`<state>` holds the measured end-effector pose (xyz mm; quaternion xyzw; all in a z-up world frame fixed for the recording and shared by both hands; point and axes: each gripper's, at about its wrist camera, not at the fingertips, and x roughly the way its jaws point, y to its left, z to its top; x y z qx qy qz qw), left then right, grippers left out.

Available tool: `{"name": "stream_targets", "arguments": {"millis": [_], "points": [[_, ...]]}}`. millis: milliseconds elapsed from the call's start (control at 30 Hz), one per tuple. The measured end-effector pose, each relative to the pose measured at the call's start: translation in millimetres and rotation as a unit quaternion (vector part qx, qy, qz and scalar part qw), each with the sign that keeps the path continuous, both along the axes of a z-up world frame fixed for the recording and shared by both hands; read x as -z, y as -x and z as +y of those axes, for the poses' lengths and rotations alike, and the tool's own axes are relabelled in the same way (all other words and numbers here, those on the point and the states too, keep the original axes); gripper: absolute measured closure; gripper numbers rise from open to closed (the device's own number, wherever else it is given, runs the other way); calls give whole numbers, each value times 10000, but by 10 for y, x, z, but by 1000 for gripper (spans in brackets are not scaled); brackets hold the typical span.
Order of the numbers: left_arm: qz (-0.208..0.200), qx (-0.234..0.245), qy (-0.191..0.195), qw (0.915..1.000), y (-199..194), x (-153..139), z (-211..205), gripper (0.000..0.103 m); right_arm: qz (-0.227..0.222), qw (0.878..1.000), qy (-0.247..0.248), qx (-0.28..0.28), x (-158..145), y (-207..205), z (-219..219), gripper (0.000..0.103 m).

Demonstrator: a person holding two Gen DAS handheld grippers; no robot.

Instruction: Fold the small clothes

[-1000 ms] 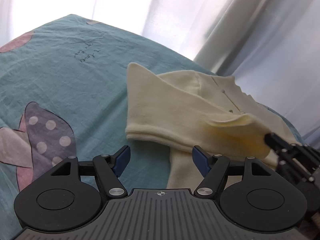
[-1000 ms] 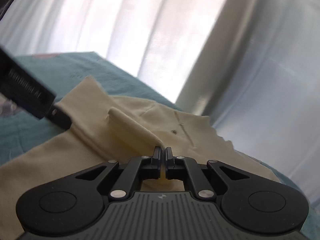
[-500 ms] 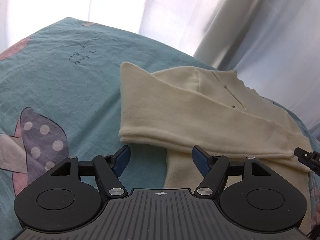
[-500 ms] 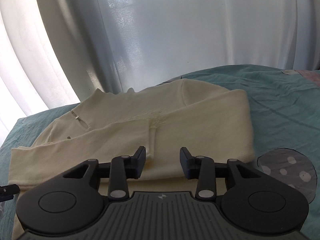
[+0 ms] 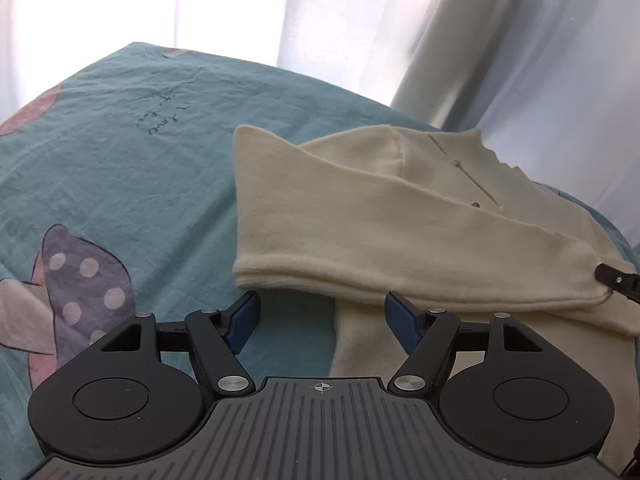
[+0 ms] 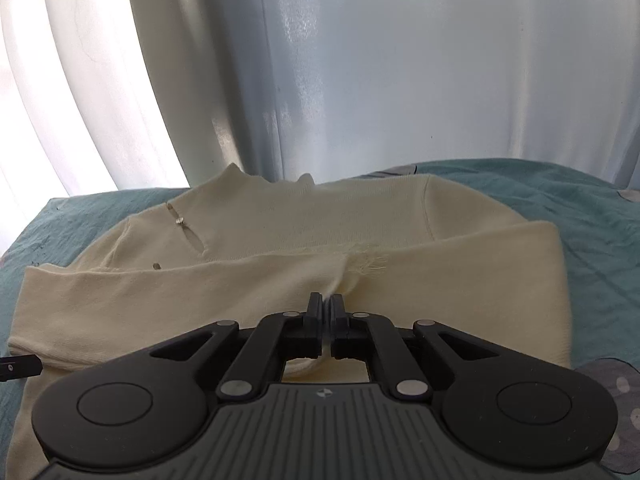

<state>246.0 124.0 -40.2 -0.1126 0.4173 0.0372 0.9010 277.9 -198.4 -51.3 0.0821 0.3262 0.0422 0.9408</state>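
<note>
Cream sweater [image 5: 400, 216] lay flat on the blue-green bed sheet [image 5: 120, 184], close to the pale curtain [image 6: 360, 60] at the far edge of the bed. One sleeve [image 6: 280, 292] was folded across the body of the sweater like a long band. The left gripper [image 5: 322, 316] sat low, just in front of the near edge of that folded sleeve. Its two blue fingertips [image 5: 244, 320] stood wide apart, and nothing was between them. One fingertip was over the bare sheet, and the other was over a lower part of the sweater that ran toward the gripper. The right gripper [image 6: 327, 304] was at the middle of the folded sleeve. Its black fingers [image 6: 314, 312] were pressed together, and a small bit of cream cloth was pinched between them, with little wrinkles pulling toward the tips. From the left view, only the tip of the right gripper showed, at the far right end of the sleeve. A purple shape with pale dots [image 5: 80, 276] was printed on the sheet, off to the left of the sweater.
</note>
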Motion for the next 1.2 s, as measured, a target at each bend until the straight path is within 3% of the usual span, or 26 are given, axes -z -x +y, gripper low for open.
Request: {"name": "stream_targets", "arguments": {"millis": [100, 233, 333, 433, 567, 600, 733, 867, 933, 1133, 1200], "points": [[-3, 7, -36, 10000, -40, 3, 6, 28, -407, 9988, -12, 266, -173, 123, -160, 101], [-10, 24, -128, 9999, -99, 17, -10, 28, -763, 9903, 276, 1126, -332, 232, -517, 101], [3, 54, -112, 9999, -135, 32, -25, 28, -457, 9868, 388, 1503, -250, 201, -763, 100], [22, 99, -143, 9998, -168, 51, -49, 28, -86, 9894, 31, 1447, -142, 184, -915, 98], [70, 137, -157, 9998, -216, 71, -82, 28, 6, 9912, -168, 1309, -77, 204, -924, 76], [71, 149, -158, 9997, -219, 70, -89, 28, 23, 9913, -162, 1309, -73, 191, -921, 75], [76, 200, -171, 9996, -224, 73, -102, 27, 4, 9904, -30, 1379, -71, 206, -898, 75], [104, 191, -251, 9994, -252, 86, -125, 27, 300, 9921, 287, 1184, 30, 124, -834, 76], [107, 202, -292, 9993, -260, 84, -141, 27, 234, 9931, 386, 1079, 35, 130, -801, 89], [161, -128, -563, 9982, -313, 94, -68, 30, -321, 9890, 784, 1211, -116, 246, -777, 94], [180, -234, -474, 9984, -330, 97, -1, 30, -218, 9879, 770, 1327, -90, 220, -828, 94]]}}
